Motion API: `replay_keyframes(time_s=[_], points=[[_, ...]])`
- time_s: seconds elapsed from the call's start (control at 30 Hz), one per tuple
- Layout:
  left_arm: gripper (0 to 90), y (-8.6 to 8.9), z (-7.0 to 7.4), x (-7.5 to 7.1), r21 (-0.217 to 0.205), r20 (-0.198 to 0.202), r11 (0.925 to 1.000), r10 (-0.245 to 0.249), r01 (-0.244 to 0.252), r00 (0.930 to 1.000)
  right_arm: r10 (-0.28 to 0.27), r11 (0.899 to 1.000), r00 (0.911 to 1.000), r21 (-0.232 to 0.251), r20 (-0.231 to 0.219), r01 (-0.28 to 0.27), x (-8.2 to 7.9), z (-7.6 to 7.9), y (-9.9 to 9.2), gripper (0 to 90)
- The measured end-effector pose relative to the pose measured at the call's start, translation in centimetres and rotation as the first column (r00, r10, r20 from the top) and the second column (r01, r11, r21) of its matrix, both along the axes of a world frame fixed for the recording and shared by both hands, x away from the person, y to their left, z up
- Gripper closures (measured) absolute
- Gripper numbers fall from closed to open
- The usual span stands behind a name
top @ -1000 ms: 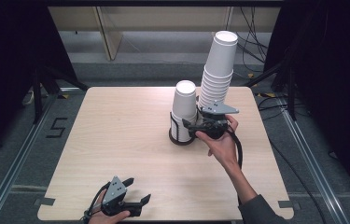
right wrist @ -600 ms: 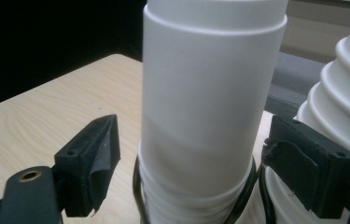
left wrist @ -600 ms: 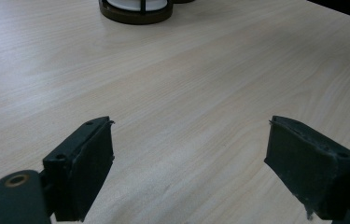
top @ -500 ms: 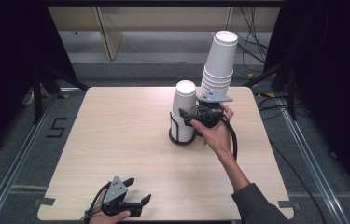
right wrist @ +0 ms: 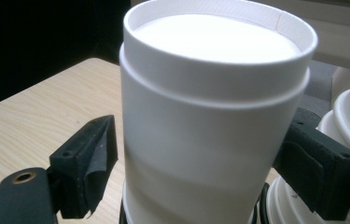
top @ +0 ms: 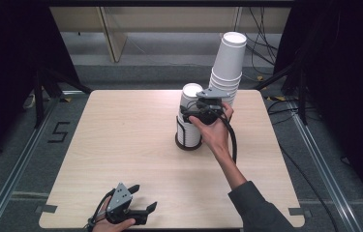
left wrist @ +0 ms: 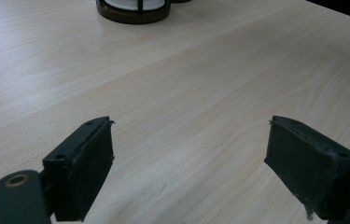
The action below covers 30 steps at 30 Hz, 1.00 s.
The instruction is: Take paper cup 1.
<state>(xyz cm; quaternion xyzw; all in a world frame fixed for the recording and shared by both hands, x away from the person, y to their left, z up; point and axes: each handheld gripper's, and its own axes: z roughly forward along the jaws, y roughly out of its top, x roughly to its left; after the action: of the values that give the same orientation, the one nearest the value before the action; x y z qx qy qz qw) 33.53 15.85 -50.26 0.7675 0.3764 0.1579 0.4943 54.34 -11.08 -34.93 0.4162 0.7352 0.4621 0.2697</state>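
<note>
While apart — right claw [right wrist: 200, 158] round cup [right wrist: 210, 107]

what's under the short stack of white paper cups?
A round dark holder with black wire uprights on the light wooden table carries the short stack of white paper cups. Its inside floor is covered by the cups.

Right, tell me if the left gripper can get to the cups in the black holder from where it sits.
Probably yes. The left gripper rests open at the near table edge, with bare table between it and the holder. The right gripper already straddles the top cup, so it would crowd that side.
</note>
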Motion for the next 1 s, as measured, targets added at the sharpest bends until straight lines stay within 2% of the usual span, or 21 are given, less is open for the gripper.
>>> replay_keyframes(time_s=[0.03, 0.07, 0.2, 0.37, 0.67, 0.73, 0.83, 1.0], points=[[14.3, 0.0, 0.0, 0.0, 0.002, -0.001, 1.0, -0.001, 0.001, 1.0, 0.012, 1.0, 0.9999, -0.012, 0.012, -0.012, 0.3, 0.0, 0.0, 16.4], [14.3, 0.0, 0.0, 0.0, -0.011, 0.002, 0.9999, -0.002, 0.002, 1.0, -0.003, 1.0, 1.0, -0.006, 0.008, 0.003, 0.4, 0.0, 0.2, 16.4], [14.3, 0.0, 0.0, 0.0, -0.008, -0.001, 1.0, -0.002, 0.002, 1.0, -0.017, 1.0, 0.9998, 0.006, -0.005, 0.017, 0.7, 0.0, 0.4, 17.4], [14.3, -0.1, 0.0, 0.0, -0.007, -0.002, 1.0, -0.001, 0.001, 1.0, -0.015, 0.999, 0.9997, 0.04, -0.017, 0.015, 1.1, -0.3, 0.4, 16.7], [14.3, 0.0, 0.0, 0.0, -0.001, -0.002, 1.0, -0.002, 0.002, 1.0, -0.04, 0.998, 0.9988, 0.041, -0.028, 0.041, 1.5, -0.3, 0.7, 18.1], [14.3, 0.0, 0.0, 0.0, 0.0, -0.004, 1.0, -0.002, 0.002, 1.0, -0.034, 0.999, 0.9993, 0.037, -0.017, 0.035, 1.5, -0.2, 0.8, 18.8], [14.3, 0.0, 0.0, 0.0, -0.003, -0.002, 1.0, -0.001, 0.001, 1.0, -0.049, 0.997, 0.9988, 0.052, -0.005, 0.049, 1.2, 0.3, 0.8, 19.6], [14.3, -0.1, 0.0, 0.0, -0.002, -0.004, 1.0, -0.003, 0.003, 1.0, -0.046, 0.997, 0.9985, 0.068, 0.03, 0.044, 0.8, 2.1, 0.6, 19.9]])
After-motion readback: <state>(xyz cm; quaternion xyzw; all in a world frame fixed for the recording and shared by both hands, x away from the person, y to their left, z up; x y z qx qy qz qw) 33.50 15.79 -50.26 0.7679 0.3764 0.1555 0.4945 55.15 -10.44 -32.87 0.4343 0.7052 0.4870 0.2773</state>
